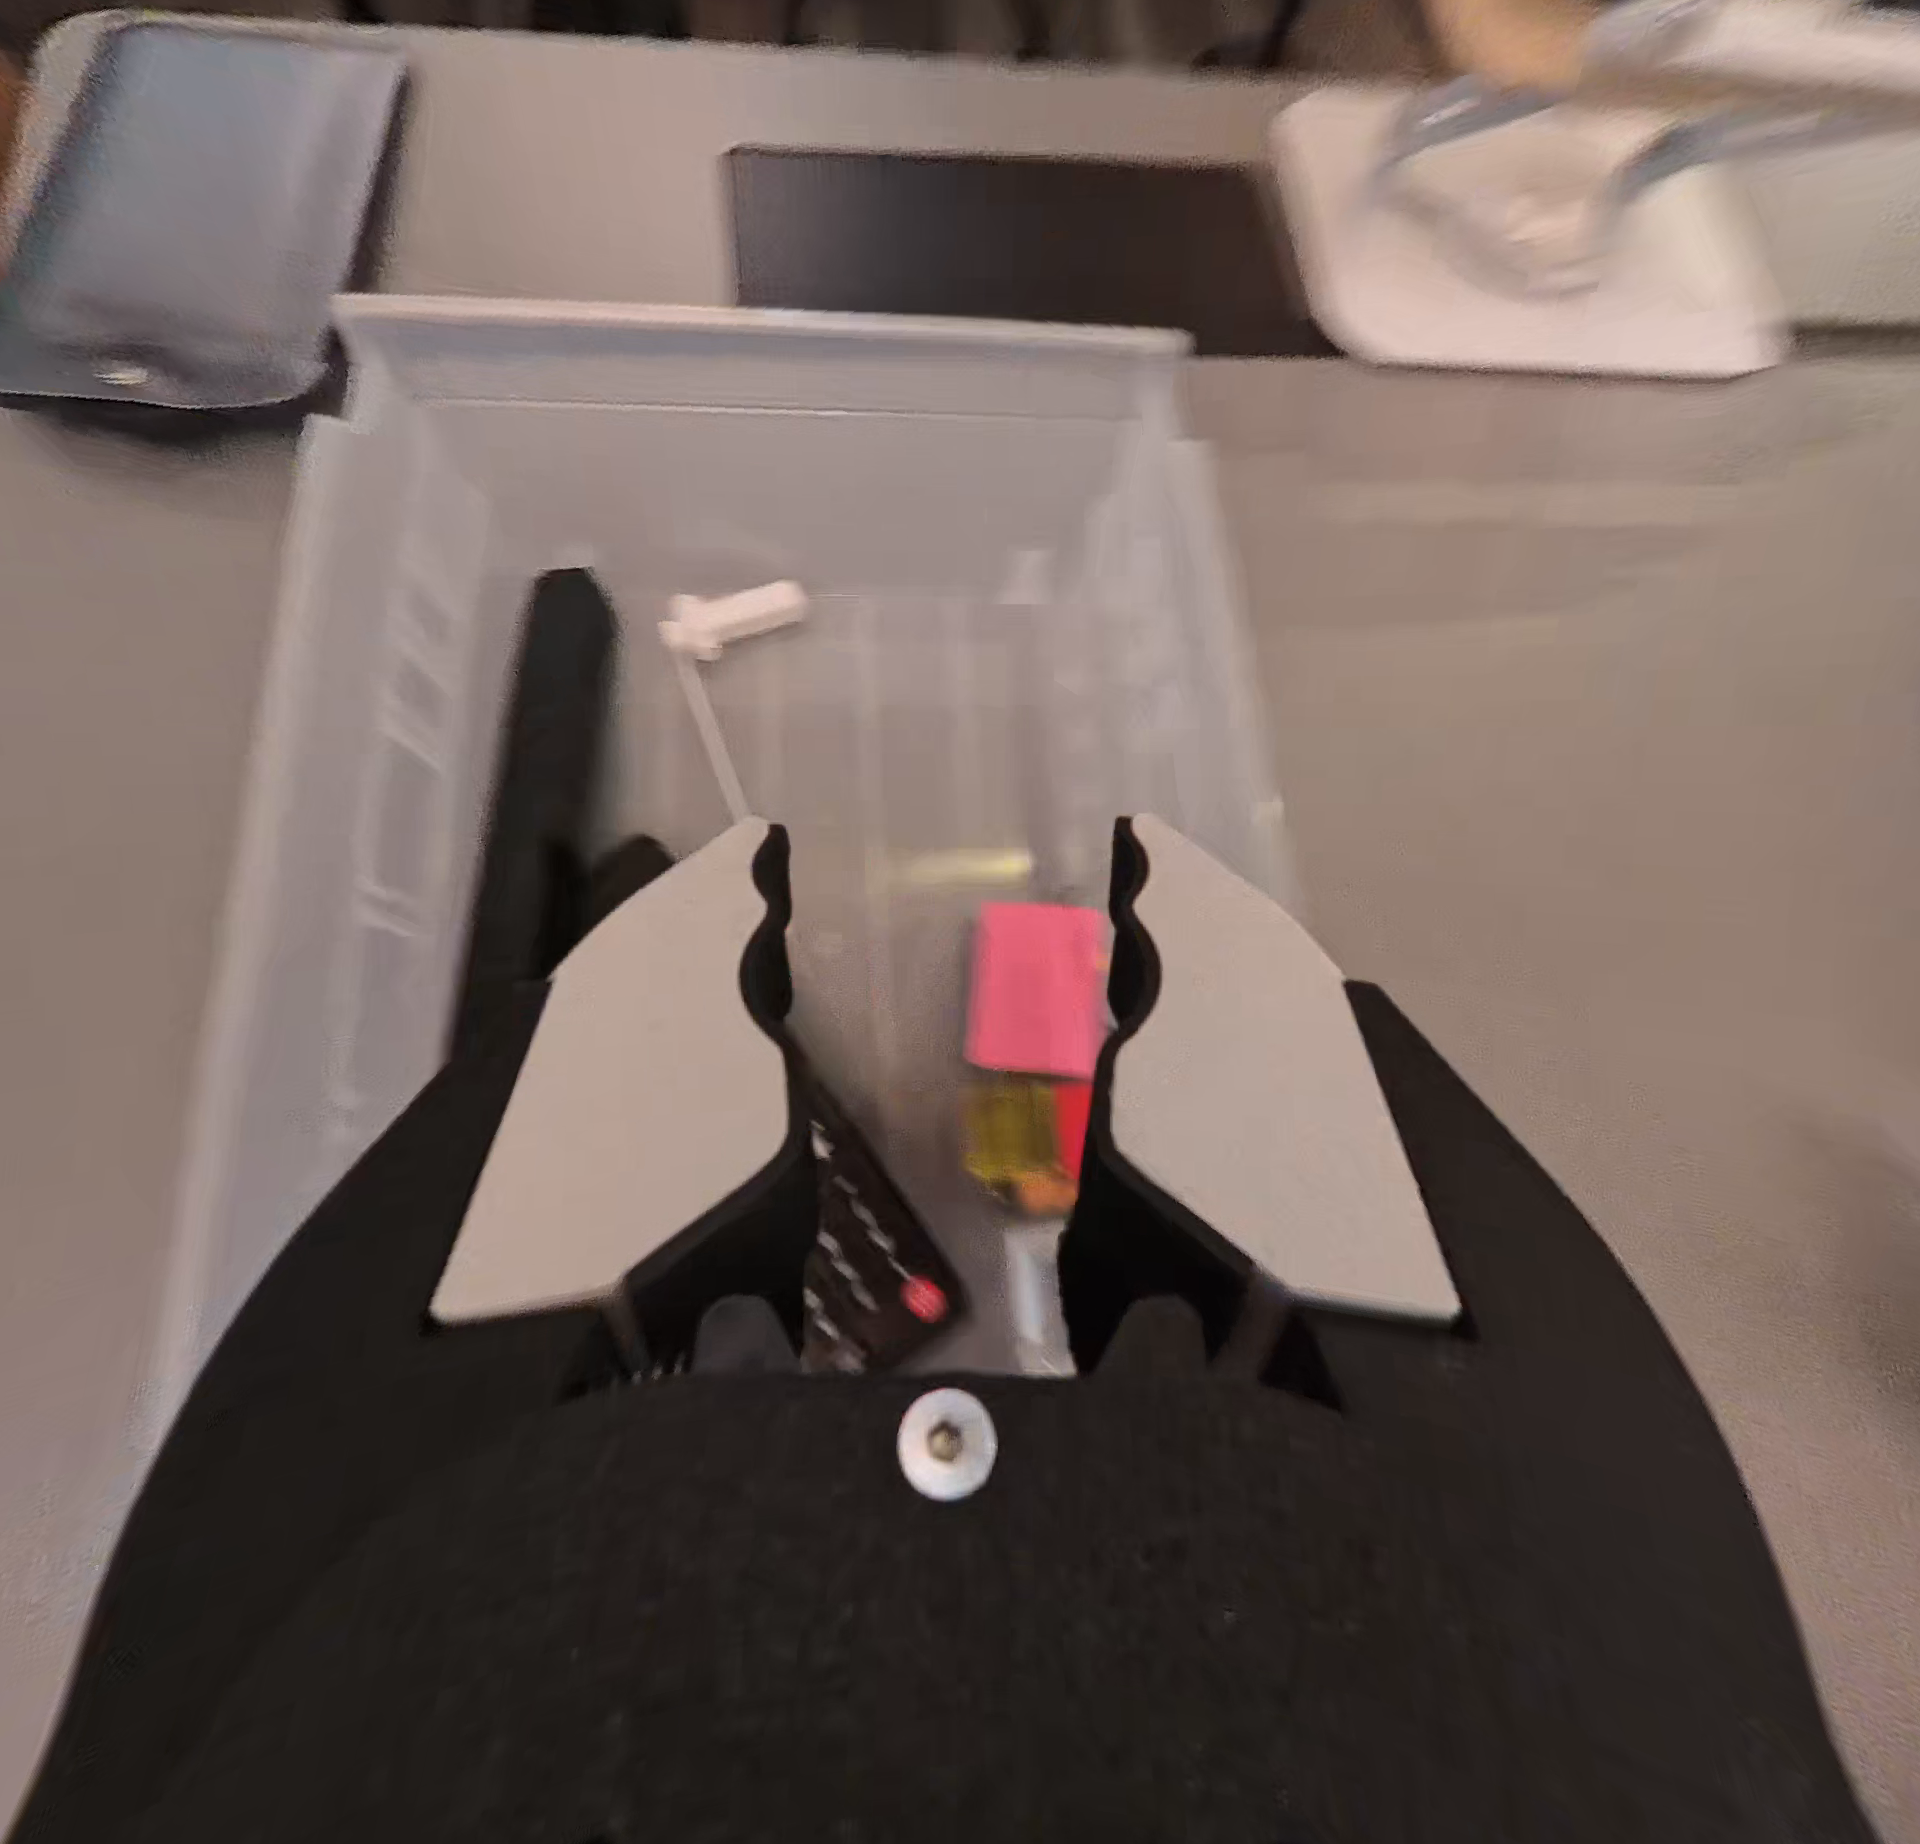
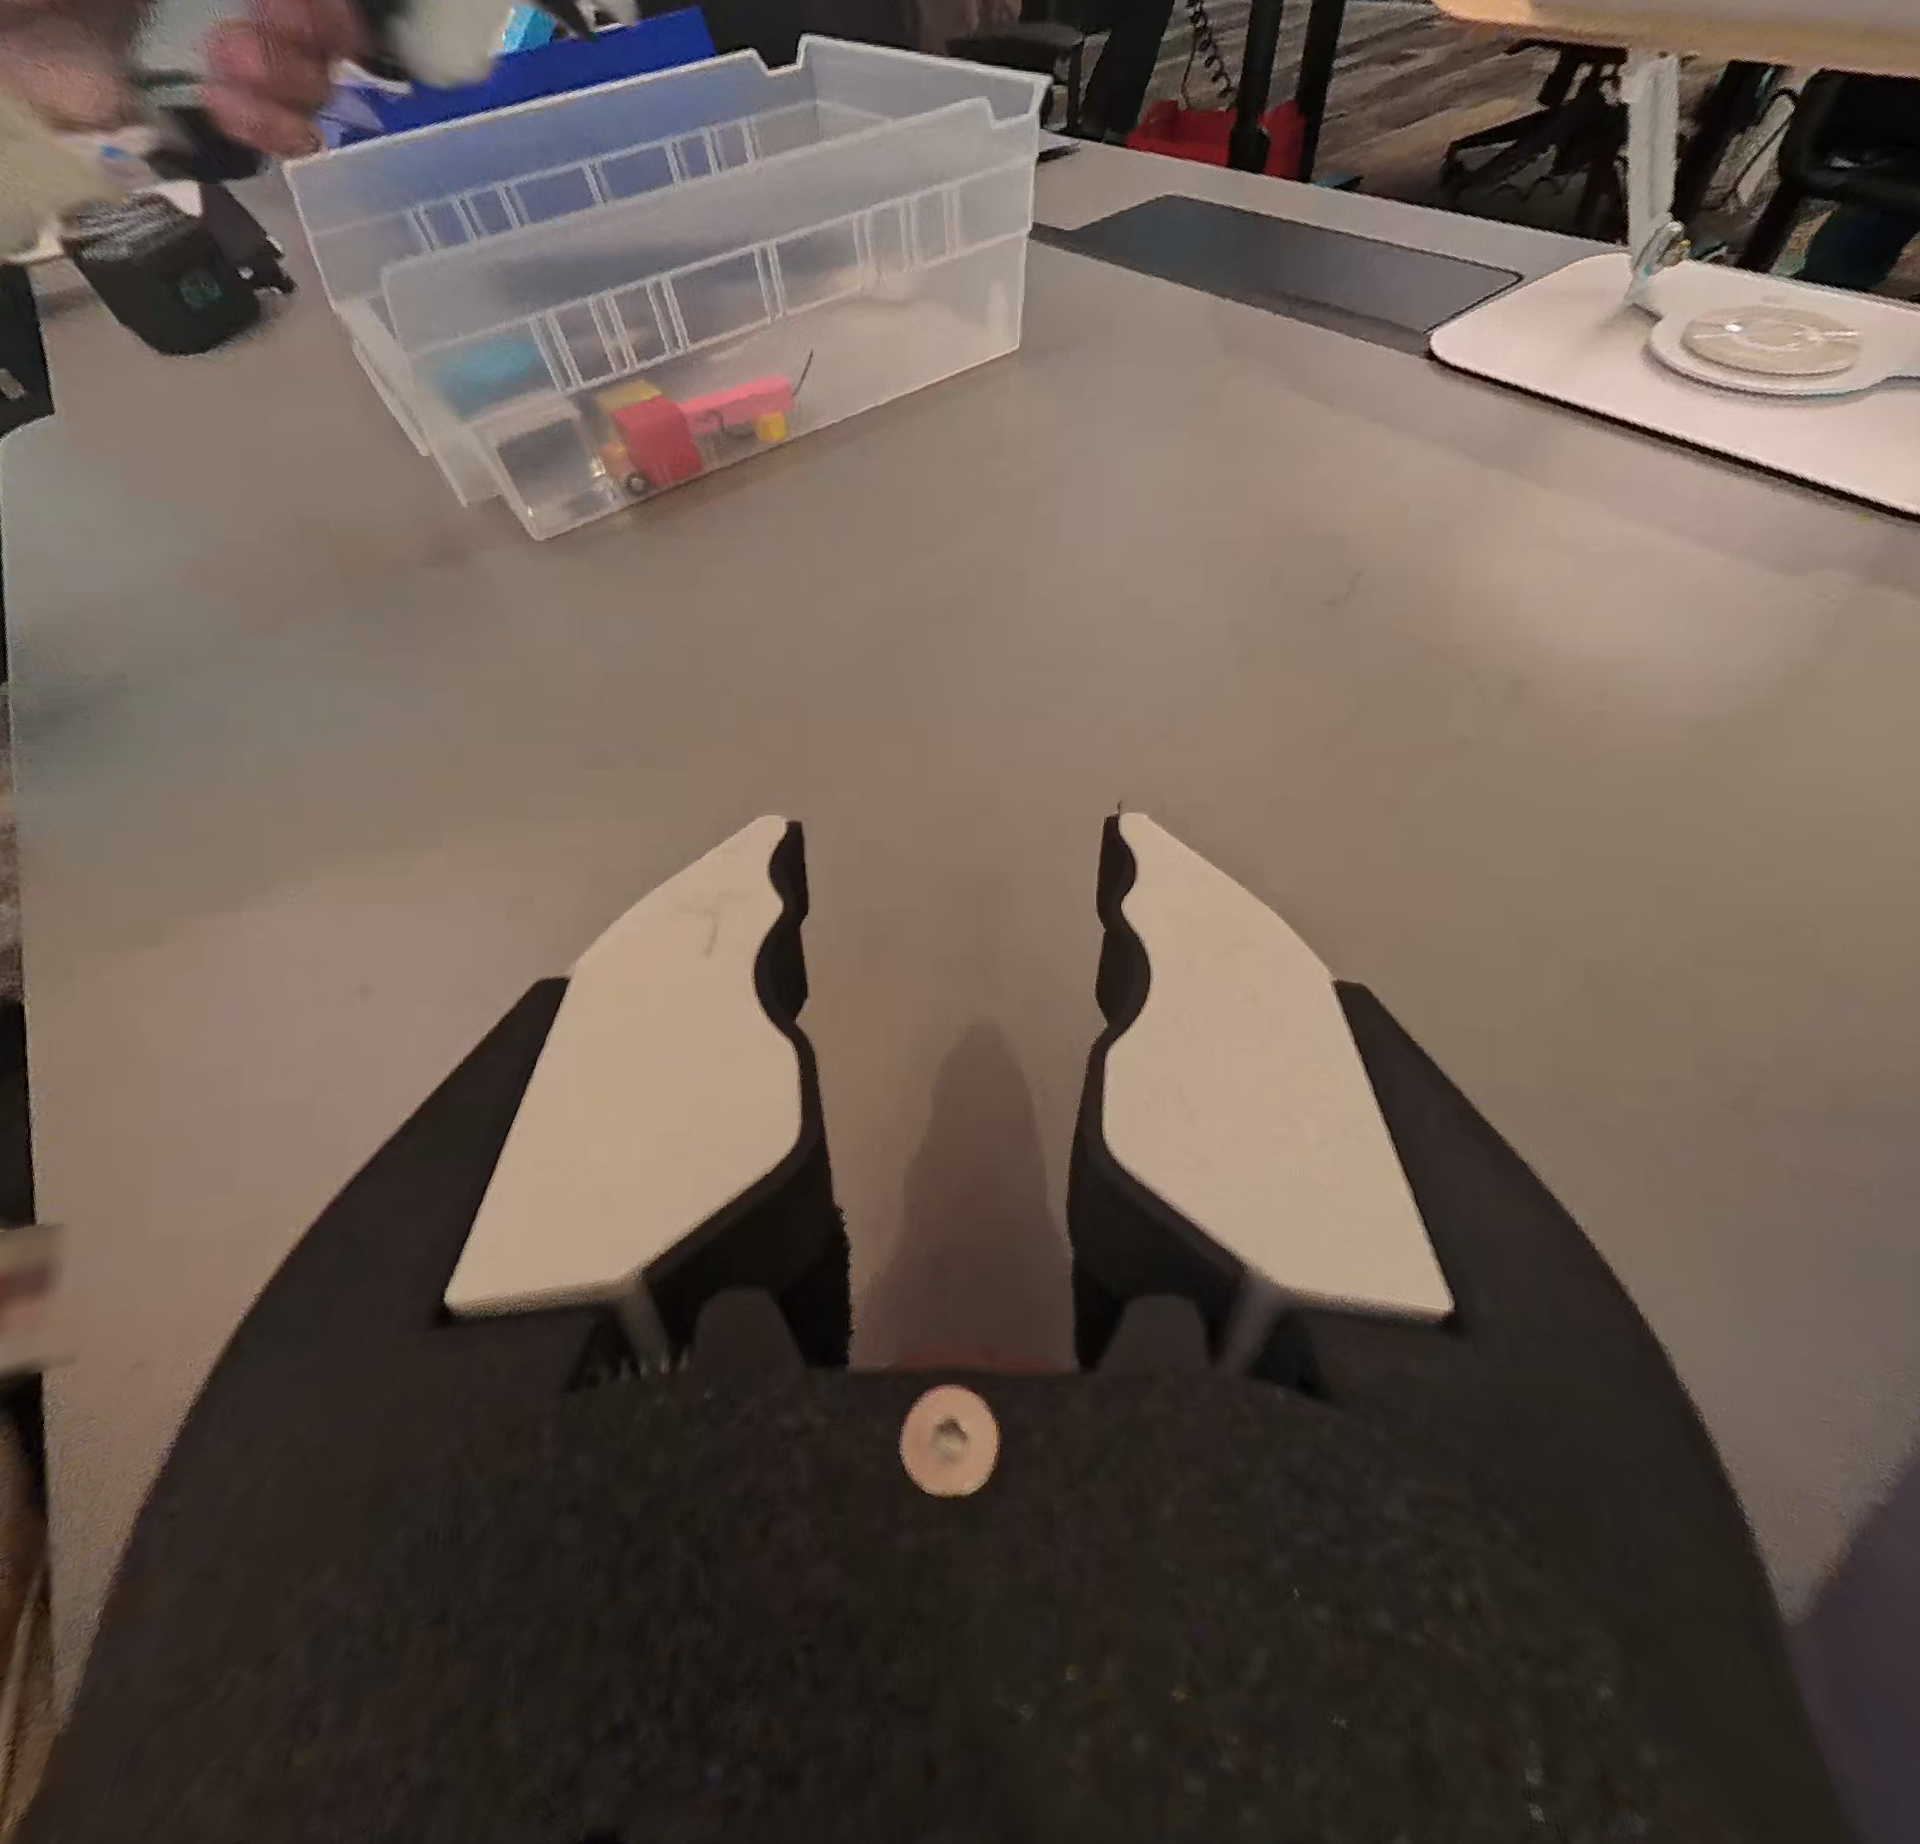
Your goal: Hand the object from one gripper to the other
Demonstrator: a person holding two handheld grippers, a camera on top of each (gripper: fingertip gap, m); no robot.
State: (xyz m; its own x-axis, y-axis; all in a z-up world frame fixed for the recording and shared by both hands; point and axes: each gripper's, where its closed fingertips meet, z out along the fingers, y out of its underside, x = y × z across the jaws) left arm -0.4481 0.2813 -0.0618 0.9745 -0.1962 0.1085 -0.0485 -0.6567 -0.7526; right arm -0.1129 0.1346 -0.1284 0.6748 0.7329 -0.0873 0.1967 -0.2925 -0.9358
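Left hand-held gripper (image 1: 945,838) agape; right hand-held gripper (image 2: 951,833) agape, empty.

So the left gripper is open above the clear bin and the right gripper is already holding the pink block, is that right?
Not quite. The right gripper is open and empty over the bare table, as the right wrist view shows. The pink block lies in the clear bin, under the open left gripper.

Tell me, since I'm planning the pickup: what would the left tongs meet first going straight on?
Probably the pink block lying in the clear bin, right between the open left tongs; blur leaves depth uncertain.
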